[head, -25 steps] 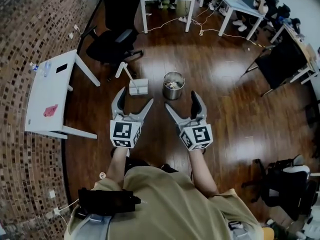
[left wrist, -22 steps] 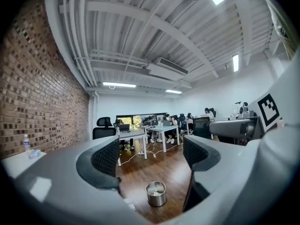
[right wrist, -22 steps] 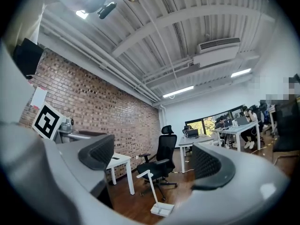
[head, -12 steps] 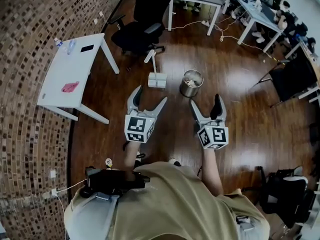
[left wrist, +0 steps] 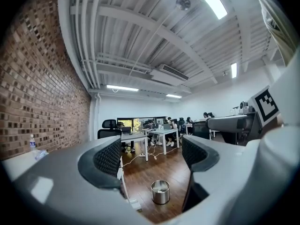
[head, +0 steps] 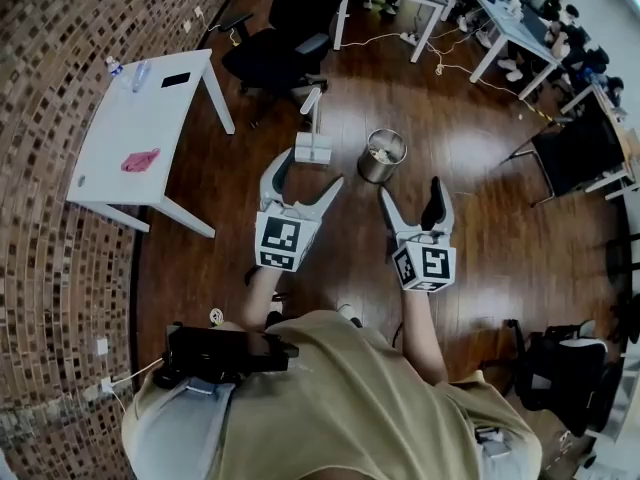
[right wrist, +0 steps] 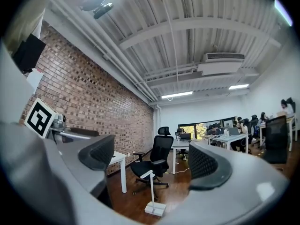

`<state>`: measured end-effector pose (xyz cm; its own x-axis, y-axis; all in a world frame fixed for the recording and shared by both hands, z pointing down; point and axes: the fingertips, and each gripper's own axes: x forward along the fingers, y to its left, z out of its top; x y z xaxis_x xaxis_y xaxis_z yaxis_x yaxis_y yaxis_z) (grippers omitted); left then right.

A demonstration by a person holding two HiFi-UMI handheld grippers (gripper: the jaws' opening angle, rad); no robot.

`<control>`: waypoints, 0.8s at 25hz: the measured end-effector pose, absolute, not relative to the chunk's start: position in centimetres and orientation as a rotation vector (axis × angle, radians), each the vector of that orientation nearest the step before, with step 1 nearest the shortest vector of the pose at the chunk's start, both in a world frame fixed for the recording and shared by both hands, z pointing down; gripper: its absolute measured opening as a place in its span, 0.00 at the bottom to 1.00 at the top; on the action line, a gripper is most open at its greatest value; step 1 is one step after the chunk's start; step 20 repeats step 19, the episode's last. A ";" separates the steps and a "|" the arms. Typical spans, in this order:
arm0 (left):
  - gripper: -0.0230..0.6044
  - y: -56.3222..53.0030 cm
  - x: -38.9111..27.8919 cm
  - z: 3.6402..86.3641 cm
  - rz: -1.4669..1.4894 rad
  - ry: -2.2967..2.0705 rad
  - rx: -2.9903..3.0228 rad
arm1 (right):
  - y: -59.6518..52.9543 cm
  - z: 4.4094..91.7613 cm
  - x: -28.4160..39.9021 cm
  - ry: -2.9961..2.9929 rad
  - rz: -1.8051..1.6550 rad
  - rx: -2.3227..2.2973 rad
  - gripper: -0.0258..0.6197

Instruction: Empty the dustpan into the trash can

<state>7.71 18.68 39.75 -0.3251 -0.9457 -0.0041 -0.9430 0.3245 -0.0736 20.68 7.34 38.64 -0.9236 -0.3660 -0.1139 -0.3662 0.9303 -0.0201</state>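
Steel trash can and white dustpan stand upper centre. Below them, the left gripper, its jaws just narrowing, and the right gripper both gape empty.

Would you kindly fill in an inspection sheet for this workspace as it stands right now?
Surface: dark glossy wooden floor; no spills seen.
Job's things: white dustpan stands on the floor, handle up, left of the metal trash can and apart from it; the can holds some litter.
Clutter: pink cloth, flat black device and bottle on the white table.
Grippers: left gripper and right gripper both open and empty, neither touching the dustpan.
Cables: white leads on the floor by the far desks.
Surroundings: brick wall, black office chair, people seated at far desks.
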 end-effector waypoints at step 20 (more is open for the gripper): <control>0.66 20.4 7.9 39.7 -0.034 2.469 -1.876 | 8.6 38.8 21.5 2.971 -0.048 -0.661 0.80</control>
